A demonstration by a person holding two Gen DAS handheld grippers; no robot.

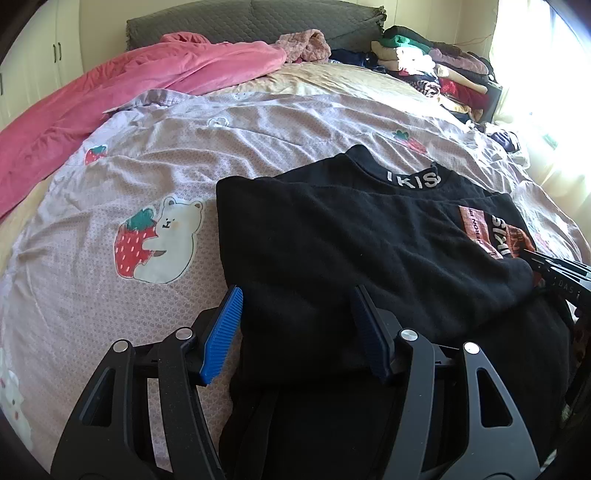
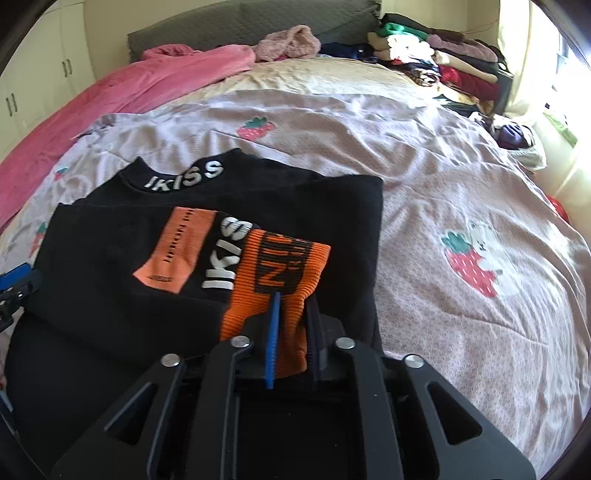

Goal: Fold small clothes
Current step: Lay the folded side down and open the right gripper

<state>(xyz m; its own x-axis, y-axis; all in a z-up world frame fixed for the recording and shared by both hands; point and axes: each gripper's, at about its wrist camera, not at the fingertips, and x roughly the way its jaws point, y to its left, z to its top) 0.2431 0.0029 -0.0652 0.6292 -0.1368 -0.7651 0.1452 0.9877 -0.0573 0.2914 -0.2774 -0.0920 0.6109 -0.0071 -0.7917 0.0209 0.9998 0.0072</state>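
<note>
A small black sweater (image 1: 369, 251) with "IKISS" on its collar lies partly folded on the bed, its sleeve laid across the chest. My left gripper (image 1: 297, 306) is open, its blue pads (image 1: 221, 332) on either side of the sweater's near left edge. In the right wrist view the sweater (image 2: 110, 258) shows an orange patch and white lettering. My right gripper (image 2: 293, 299) is shut on the orange ribbed cuff (image 2: 275, 266) of the sleeve, holding it over the chest. The right gripper's tip also shows in the left wrist view (image 1: 554, 269).
The bed has a pale pink cover (image 1: 258, 129) with strawberry and bear prints. A pink blanket (image 1: 110, 92) lies at far left. A pile of folded clothes (image 1: 436, 62) sits at the far right corner. A grey headboard (image 2: 240, 22) is behind.
</note>
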